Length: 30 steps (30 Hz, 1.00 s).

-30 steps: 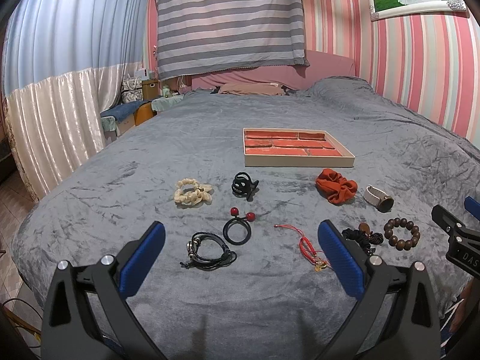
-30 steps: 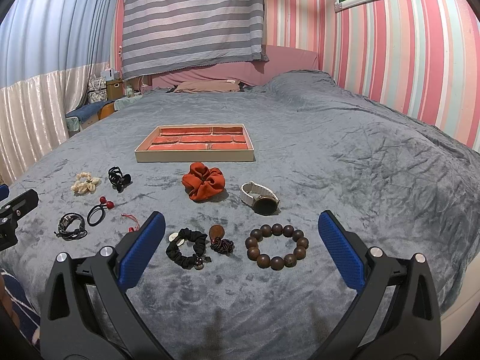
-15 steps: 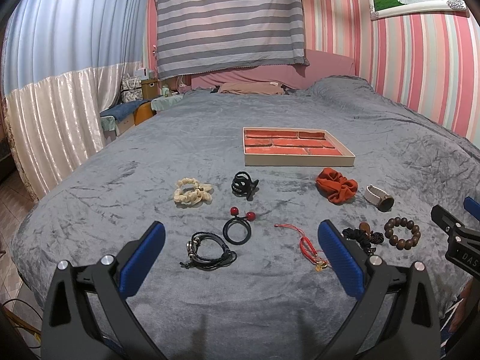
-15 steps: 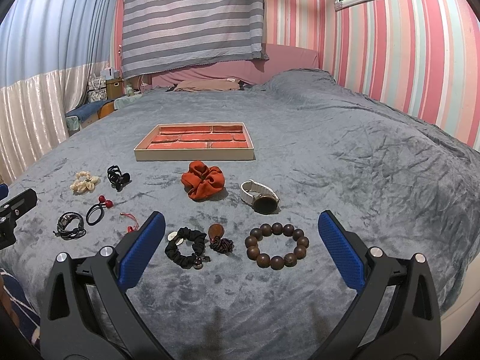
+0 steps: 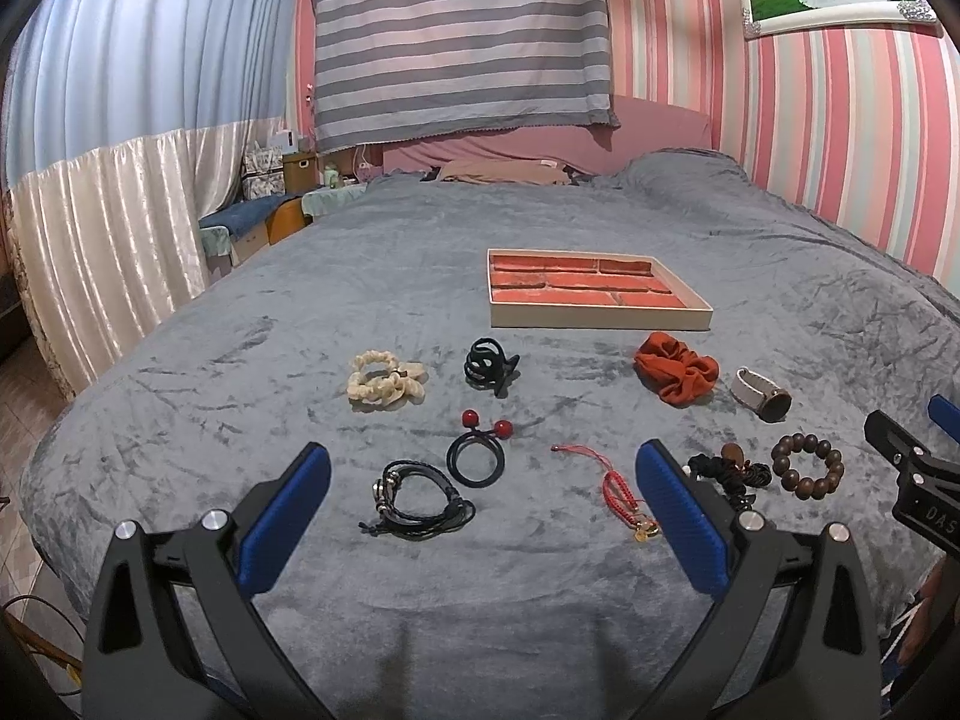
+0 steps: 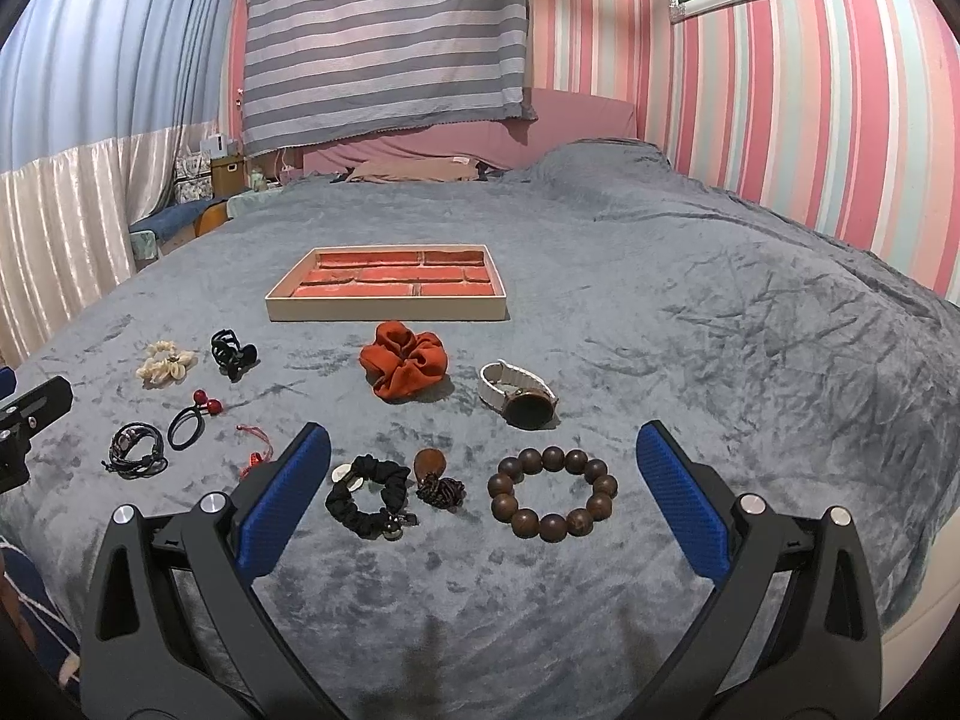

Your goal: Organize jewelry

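Wooden and rigid, the bead bracelet (image 6: 552, 493) near the bed's front edge looks the easiest piece to lift: I judge it light, its round beads a bit slick, best pinched across one side of the ring. The black braided bracelet (image 5: 417, 501), the black hair tie with red balls (image 5: 477, 450) and the red cord charm (image 5: 618, 489) are limp and thin, likely to sag or slip, so a grip on the thickest bunch seems wise. The rust scrunchie (image 6: 405, 367) and cream scrunchie (image 5: 384, 377) are soft and squashy; the watch (image 6: 519, 394) is stiffer and heavier at its face. All lie scattered on the grey velvet bedspread (image 6: 720, 360), nearer than the empty red-lined tray (image 6: 384, 307) at mid-bed. Both the left gripper (image 5: 480, 510) and the right gripper (image 6: 480, 510) are spread wide, holding nothing.
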Motion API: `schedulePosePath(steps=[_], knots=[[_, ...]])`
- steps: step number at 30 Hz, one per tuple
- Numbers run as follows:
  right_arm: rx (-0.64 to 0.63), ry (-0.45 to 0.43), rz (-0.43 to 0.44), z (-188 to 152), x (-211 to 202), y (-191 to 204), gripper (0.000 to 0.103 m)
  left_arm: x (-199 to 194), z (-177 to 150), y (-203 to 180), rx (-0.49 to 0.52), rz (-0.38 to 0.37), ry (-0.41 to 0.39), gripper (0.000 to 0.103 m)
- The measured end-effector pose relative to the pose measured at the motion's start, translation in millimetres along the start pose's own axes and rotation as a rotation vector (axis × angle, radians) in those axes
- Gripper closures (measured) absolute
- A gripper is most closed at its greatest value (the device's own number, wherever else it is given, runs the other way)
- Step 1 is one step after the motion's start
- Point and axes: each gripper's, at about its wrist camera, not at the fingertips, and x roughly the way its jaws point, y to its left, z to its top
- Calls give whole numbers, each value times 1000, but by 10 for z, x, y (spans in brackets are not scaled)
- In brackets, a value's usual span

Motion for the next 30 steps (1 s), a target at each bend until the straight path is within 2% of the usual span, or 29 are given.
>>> schedulePosePath(steps=[12,15,18,22,28,30], knots=[[-33,17,2,-159,208,-3,4,173,-140,177,-30,-6,38,4],[-72,35,-42,-225,308,31,4,240,-209,246,-48,-21,52,4],[-75,39,-47,-278,376,31,4,346,-271,305,-57,-20,81,4],[-63,79,-34,-342,520,46,4,537,-331,341,-45,9,133,4],[-51,134,15,-371,727,143,4,729,-348,408,-16,53,156,4],[-42,152,35,-360,796,188,8,787,-344,453,-16,51,167,4]])
